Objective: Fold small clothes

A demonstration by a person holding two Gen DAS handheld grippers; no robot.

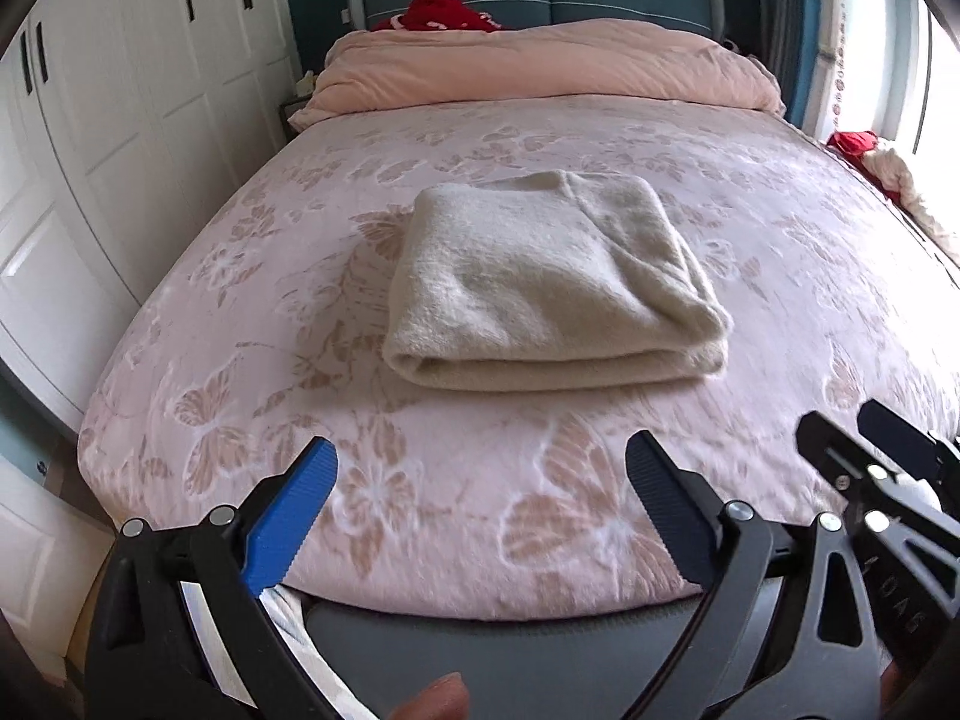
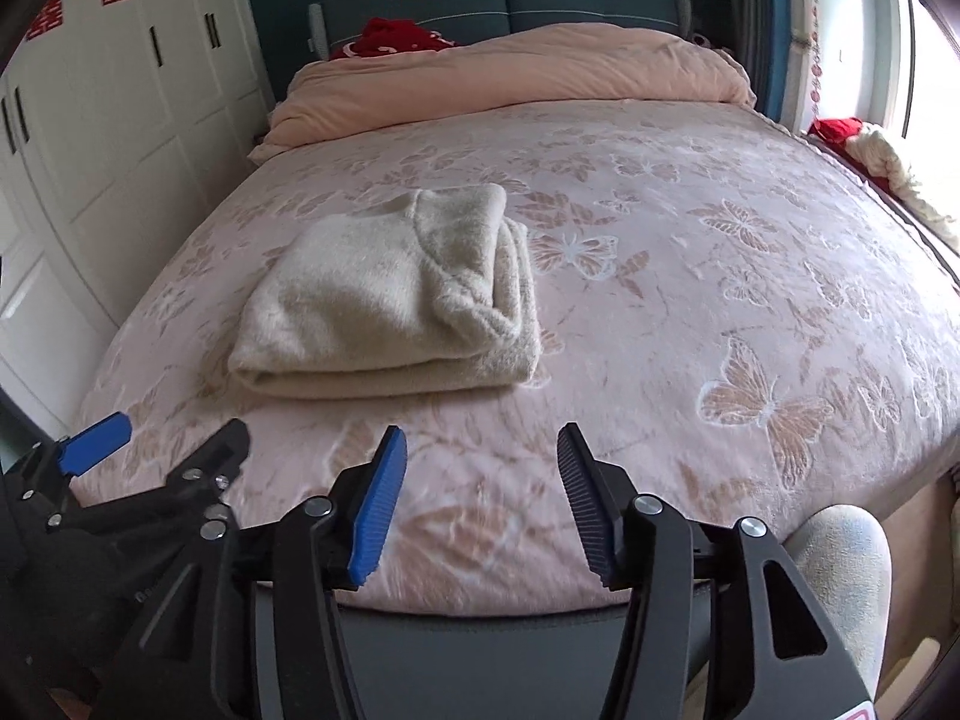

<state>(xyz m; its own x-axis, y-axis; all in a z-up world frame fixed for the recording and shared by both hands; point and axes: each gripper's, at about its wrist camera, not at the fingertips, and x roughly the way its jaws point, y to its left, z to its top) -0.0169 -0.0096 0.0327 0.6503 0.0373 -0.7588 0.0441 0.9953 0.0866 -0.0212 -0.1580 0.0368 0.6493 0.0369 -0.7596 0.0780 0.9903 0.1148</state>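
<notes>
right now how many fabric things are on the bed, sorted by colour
cream: 1, the folded garment
peach: 1, the duvet bunched at the headboard
red: 1, the red cloth behind the duvet
total: 3
The pink butterfly bedspread beneath them is not counted, nor the pile beside the bed.

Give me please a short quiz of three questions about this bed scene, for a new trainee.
1. True or false: the cream garment lies folded on the bed.
2. What is between the left gripper's jaws?
A. the garment
B. nothing
C. a red cloth
3. Which thing lies across the head of the bed?

Key:
1. True.
2. B; the right gripper is open and empty too.
3. A pink duvet.
</notes>
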